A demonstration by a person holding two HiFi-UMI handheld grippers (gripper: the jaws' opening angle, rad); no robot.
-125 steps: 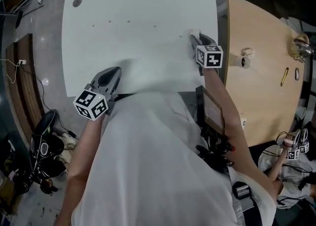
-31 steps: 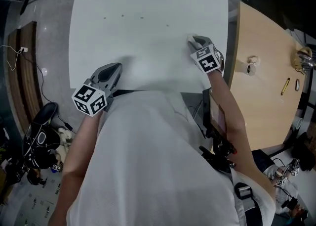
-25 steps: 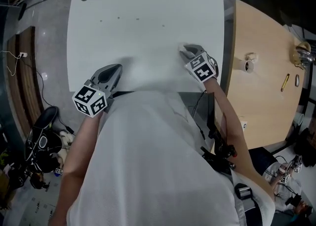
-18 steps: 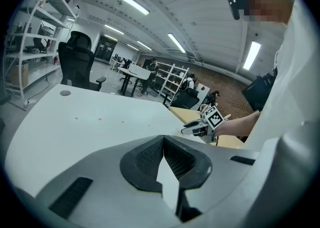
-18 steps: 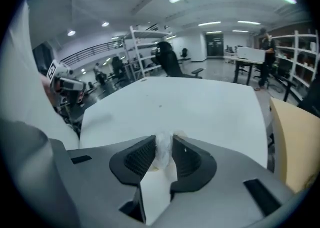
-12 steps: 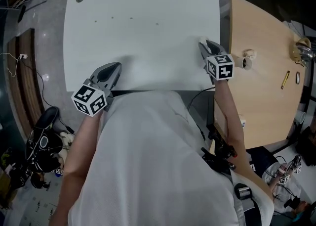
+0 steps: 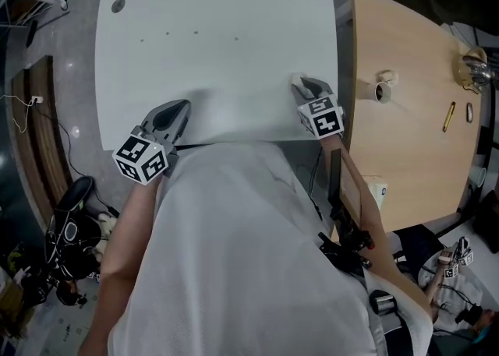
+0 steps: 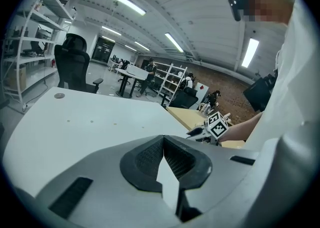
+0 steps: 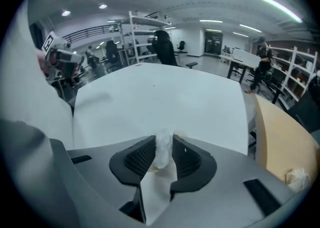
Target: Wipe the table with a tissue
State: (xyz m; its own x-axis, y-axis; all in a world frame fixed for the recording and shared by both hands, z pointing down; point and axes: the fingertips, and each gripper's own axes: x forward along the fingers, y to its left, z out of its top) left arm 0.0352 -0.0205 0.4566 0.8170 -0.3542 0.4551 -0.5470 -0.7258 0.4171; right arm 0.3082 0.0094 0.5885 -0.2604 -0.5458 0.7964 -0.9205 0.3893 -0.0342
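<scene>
Right gripper (image 7: 302, 86) clenched on tissue (image 9: 162, 153), down at table's (image 7: 218, 43) near right corner; bare tabletop lies to its left and farther out; left gripper (image 7: 178, 110) closed, empty, at near edge.

- open-plan lab or office workspace.
- metal shelving racks (image 8: 35, 37), office chair (image 8: 74, 67), ceiling strip lights (image 8: 127, 3).
- white table (image 7: 218, 4) beside wooden desk (image 7: 405, 152); cabled equipment (image 7: 66, 226) on floor.
</scene>
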